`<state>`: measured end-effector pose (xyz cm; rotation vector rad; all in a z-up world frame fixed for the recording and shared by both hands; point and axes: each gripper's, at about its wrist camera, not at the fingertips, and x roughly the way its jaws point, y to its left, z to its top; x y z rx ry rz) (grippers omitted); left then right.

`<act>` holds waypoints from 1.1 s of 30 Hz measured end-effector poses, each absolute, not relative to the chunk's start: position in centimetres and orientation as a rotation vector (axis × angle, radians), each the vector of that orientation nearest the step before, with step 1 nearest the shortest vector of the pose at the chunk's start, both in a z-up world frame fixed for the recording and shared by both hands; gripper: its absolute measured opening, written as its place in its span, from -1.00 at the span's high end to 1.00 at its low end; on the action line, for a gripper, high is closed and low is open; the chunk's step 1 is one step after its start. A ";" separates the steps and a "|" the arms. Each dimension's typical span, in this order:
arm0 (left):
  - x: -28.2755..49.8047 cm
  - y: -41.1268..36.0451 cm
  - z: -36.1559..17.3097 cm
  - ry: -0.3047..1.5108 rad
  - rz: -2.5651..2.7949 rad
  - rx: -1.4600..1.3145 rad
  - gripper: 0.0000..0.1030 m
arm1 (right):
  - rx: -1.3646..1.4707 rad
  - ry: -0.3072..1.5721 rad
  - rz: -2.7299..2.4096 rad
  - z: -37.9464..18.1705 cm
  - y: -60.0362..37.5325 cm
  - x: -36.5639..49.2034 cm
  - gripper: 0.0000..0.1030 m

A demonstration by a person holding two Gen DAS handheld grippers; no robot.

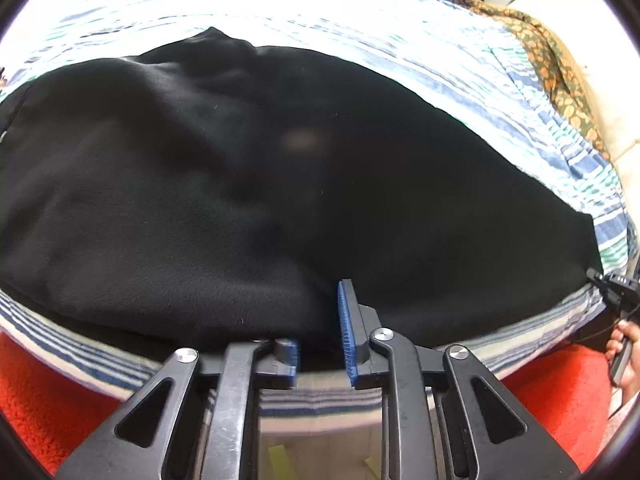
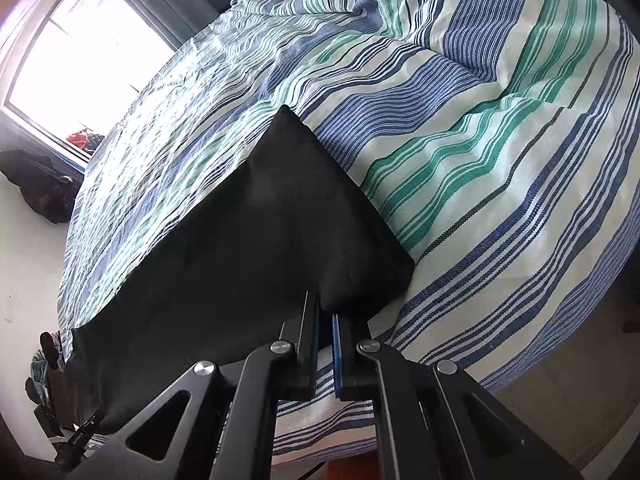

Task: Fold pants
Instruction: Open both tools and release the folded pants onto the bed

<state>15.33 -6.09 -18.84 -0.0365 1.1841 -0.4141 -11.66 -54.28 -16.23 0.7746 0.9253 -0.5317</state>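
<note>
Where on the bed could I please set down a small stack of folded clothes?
The striped sheet is bare to the right of the pants, and a wide strip is free beyond them toward the window. The near edge is crowded: the pants reach almost to it, with the right gripper there.

The bed (image 2: 500, 152) is covered by a sheet (image 1: 460, 68) striped in blue, green and white, which is rumpled into soft folds beyond the pants. The black pants (image 1: 240, 184) are laid directly on the sheet, spread flat along the bed's near edge, one squared corner being seen in the right wrist view (image 2: 280, 208). A patterned orange and brown cloth (image 1: 552, 64) is seen at the far side of the bed from the pants.
</note>
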 end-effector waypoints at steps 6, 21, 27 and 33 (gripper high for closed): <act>12.7 -1.9 -16.7 1.282 -0.356 -0.027 0.13 | 0.699 0.913 -0.557 -14.4 -52.8 -12.2 -0.21; 17.5 -3.0 -19.6 1.040 -0.264 0.228 -0.07 | 0.305 1.043 -0.219 -14.3 -50.1 -2.8 -0.28; 16.2 -3.3 -16.4 1.010 -0.266 0.200 -0.12 | 0.244 1.016 -0.248 -14.2 -50.9 -4.3 -0.11; 19.1 -9.4 -15.3 0.881 -0.285 0.207 -0.40 | 0.137 0.930 -0.263 -12.5 -52.4 -2.7 -0.12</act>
